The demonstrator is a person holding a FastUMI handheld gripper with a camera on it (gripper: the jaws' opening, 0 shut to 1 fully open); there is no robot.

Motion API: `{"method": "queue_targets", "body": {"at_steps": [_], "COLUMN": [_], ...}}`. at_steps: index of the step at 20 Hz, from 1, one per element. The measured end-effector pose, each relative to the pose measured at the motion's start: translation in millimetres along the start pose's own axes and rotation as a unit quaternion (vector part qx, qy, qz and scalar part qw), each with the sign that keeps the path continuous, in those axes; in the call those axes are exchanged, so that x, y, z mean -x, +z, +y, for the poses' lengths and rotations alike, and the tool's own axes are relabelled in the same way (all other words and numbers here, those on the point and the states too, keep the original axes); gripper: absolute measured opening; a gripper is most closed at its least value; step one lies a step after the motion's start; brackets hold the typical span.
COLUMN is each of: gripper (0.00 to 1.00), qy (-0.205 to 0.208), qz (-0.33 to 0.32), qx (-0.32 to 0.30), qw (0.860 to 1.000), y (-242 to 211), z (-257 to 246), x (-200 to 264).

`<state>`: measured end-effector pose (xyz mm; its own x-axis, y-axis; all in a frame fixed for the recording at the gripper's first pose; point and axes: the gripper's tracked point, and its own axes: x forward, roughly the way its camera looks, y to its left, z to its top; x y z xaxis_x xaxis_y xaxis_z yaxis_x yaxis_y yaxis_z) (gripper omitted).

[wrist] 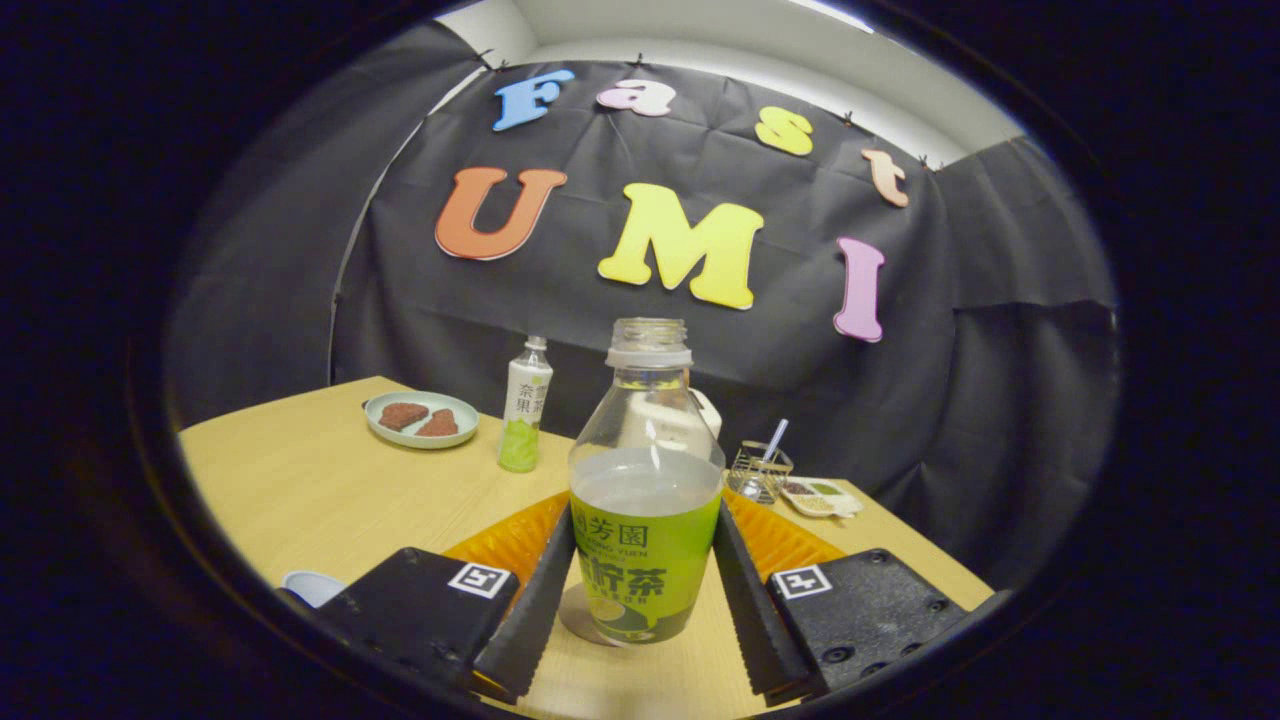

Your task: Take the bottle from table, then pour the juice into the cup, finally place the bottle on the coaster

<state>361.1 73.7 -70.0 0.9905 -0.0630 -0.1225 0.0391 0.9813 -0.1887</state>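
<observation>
Hand-held gripper (645, 590) at lower centre, fingers clamped on either side of an uncapped clear plastic bottle with a green label (646, 520), bottle upright above the light wooden table (320, 490), orange ribbed coaster (515, 540) behind it, small capped bottle (525, 405) and pale plate (421, 418) at centre left.

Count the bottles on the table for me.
2. An open bottle stands between the hand-held gripper fingers, which press its sides. A capped bottle stands beyond, beside the plate. Others may be hidden.

2 bottles (646, 480) (525, 405), 1 plate (421, 419), 1 wire basket (758, 472), 1 gripper (645, 590).
</observation>
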Motion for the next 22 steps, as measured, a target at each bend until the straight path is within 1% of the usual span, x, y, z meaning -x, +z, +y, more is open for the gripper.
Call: {"method": "queue_targets", "body": {"at_steps": [3, 5, 8, 12, 17, 20, 22], "gripper": [0.81, 0.81, 0.81, 0.81, 0.82, 0.82, 0.89], "qy": [0.016, 0.017, 0.032, 0.041, 0.040, 0.038, 0.033], "qz": [0.003, 0.011, 0.024, 0.018, 0.021, 0.025, 0.039], "qx": [-0.033, -0.047, -0.060, -0.063, -0.081, -0.079, -0.080], "qw": [0.999, 0.999, 0.997, 0.997, 0.996, 0.996, 0.995], "y": [-7.5, -17.9, -29.4, -28.8, -33.0, -35.2, -42.0], "z": [-5.4, -9.3, -6.1, -6.4, -7.4, -8.4, -12.1], "x": [-25.4, -37.0, -44.7, -48.0, -48.3, -47.7, -47.2]}}
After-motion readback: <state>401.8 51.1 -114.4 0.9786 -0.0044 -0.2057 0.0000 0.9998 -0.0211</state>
